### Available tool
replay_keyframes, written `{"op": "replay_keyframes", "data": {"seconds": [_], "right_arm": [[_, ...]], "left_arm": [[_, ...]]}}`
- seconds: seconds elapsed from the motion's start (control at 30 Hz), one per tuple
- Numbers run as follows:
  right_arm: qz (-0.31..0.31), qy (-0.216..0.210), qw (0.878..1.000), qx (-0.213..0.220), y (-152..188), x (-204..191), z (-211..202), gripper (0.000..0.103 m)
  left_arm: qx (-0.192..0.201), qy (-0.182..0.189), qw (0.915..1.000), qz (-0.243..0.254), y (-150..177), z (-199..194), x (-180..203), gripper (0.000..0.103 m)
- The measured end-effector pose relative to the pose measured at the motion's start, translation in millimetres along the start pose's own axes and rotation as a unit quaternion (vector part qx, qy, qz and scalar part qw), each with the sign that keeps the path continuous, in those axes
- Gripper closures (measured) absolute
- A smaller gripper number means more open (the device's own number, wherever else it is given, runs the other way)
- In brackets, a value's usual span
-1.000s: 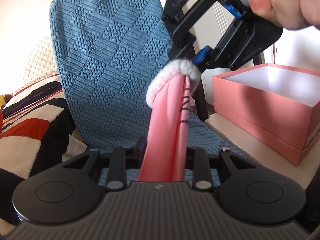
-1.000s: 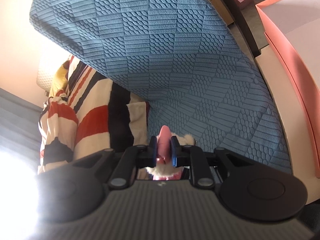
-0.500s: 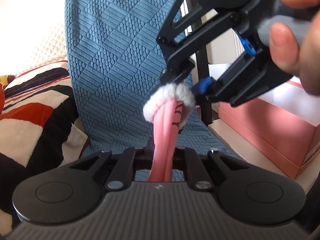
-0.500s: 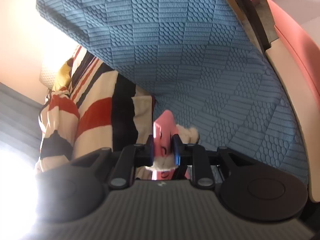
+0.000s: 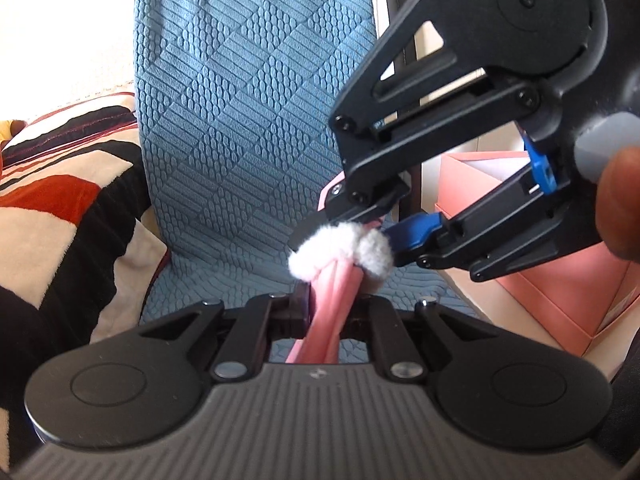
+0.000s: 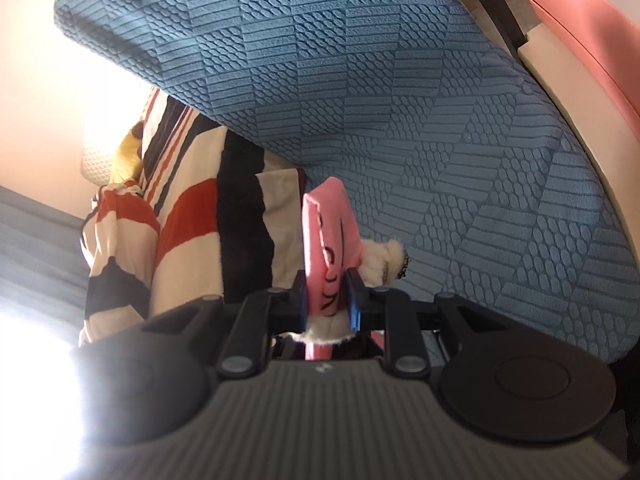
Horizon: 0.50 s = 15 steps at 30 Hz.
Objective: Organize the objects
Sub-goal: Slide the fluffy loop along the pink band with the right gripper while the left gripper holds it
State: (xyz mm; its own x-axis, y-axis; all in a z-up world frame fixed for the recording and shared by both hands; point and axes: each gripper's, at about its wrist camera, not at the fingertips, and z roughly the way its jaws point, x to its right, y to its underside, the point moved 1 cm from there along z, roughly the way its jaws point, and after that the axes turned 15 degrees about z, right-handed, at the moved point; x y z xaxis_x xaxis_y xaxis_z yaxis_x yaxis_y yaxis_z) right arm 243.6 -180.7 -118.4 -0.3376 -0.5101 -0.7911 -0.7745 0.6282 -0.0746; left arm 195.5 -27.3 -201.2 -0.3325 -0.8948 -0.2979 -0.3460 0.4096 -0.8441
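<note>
Since a second ago your right hand-held gripper has come lower and closer to your left one, and the pink sock between them now looks shorter and more bunched. Nearest you, your left hand-held gripper is squeezed almost fully together on the sock's pink leg, which rises from its jaws as a narrow folded strip. Just beyond, your right hand-held gripper clamps the sock near its white fluffy cuff, its jaws only slightly apart. From the right wrist view, the pink fabric with dark lettering stands up between the blue pads. Behind the sock is a blue textured chair cover; to its right sits a pink box, to its left a striped blanket.
</note>
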Motion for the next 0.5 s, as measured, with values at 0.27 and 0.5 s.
{"op": "replay_keyframes", "data": {"seconds": [0.27, 0.5], "right_arm": [[0.026, -0.001, 1.000, 0.010, -15, 6, -9, 0.086], [0.039, -0.010, 0.999, 0.031, -36, 7, -22, 0.087]], "left_arm": [[0.003, 0.013, 0.9999, 0.009, 1, 0, 4, 0.075], [-0.007, 0.019, 0.9997, 0.014, 3, 3, 8, 0.065]]}}
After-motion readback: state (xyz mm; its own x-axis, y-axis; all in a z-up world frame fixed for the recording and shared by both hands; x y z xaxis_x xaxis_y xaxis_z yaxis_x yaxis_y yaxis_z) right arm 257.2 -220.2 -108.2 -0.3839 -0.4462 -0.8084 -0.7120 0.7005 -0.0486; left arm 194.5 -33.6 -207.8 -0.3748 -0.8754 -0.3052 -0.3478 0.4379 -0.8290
